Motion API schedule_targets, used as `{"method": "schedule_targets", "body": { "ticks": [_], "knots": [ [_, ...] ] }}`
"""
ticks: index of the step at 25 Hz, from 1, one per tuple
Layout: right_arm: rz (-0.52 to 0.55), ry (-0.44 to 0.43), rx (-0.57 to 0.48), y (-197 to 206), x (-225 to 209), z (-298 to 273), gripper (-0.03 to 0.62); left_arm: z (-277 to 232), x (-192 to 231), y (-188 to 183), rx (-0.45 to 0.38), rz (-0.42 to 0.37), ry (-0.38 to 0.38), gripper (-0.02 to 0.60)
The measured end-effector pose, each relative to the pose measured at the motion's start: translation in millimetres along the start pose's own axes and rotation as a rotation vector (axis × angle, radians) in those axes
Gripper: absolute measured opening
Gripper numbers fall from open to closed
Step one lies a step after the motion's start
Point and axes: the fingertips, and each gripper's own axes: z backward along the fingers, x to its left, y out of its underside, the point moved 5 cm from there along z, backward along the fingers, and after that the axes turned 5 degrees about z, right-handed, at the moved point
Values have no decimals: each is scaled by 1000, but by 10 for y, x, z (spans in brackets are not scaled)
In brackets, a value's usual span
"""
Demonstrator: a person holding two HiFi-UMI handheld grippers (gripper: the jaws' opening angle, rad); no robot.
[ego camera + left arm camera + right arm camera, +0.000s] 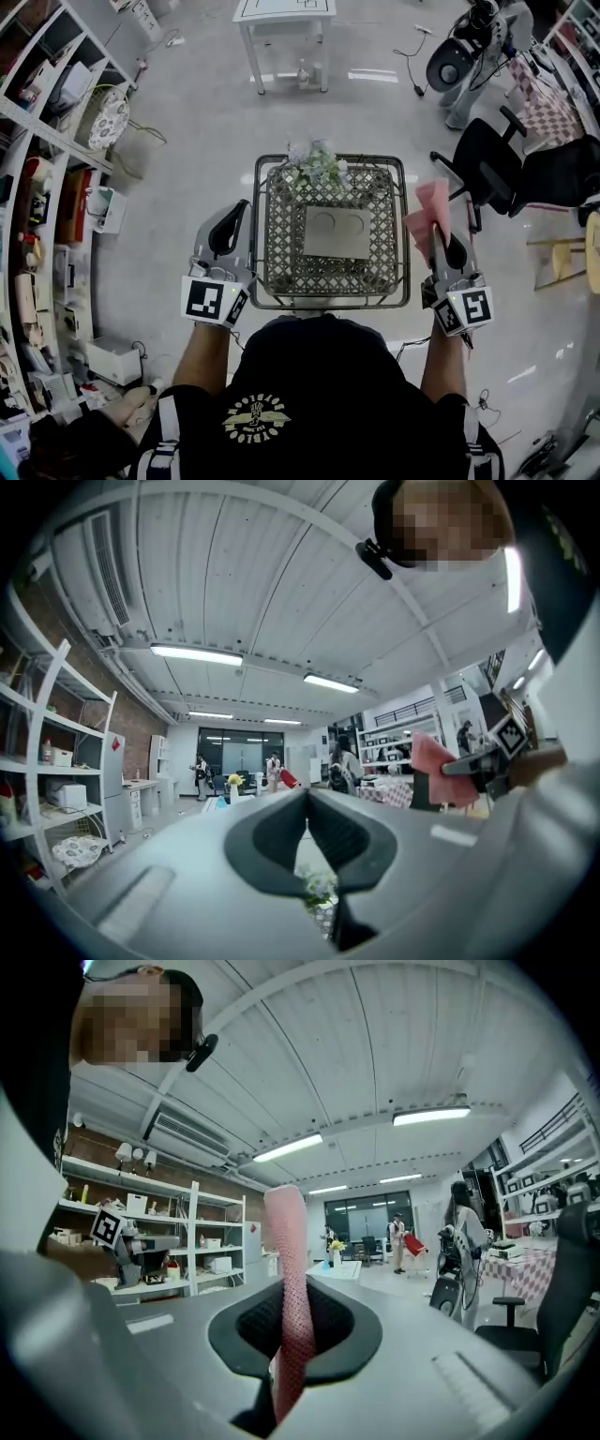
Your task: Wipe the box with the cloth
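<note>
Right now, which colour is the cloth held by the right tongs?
The mesh-textured cloth is pink; the right gripper view shows it best.

Small square table (281, 246) at centre of the head view: dark wire frame, woven lattice top. The wire rim runs a little wider than the lattice on all sides.

On the lattice:
- flat grey box (336, 232), dead centre, lying flat, two round impressions side by side in its top face.
- bunch of pale flowers (317, 165) at the 12 o'clock edge, spilling over the rim, apart from the box.

Table stands on a glossy grey floor (187, 178). Also on the floor: white table (281, 28) at 12 o'clock, black office chair (487, 161) at 2 o'clock, loaded shelving (37, 197) at 9 o'clock.
</note>
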Motion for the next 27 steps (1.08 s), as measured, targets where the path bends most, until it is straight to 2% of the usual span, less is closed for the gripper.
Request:
{"method": "schedule_targets", "body": {
  "ticks": [4,8,16,27],
  "knots": [
    [40,-6,-24,-175,37,-7,15,7,36,3,9,0,-6,0],
    [67,10,-8,-178,-25,1,15,12,30,4,10,2,-14,0],
    [15,3,-13,-141,-50,-17,15,52,-10,36,29,2,-22,0],
    [36,-34,0,-89,-207,33,15,63,-159,85,38,4,-43,0]
  ]
}}
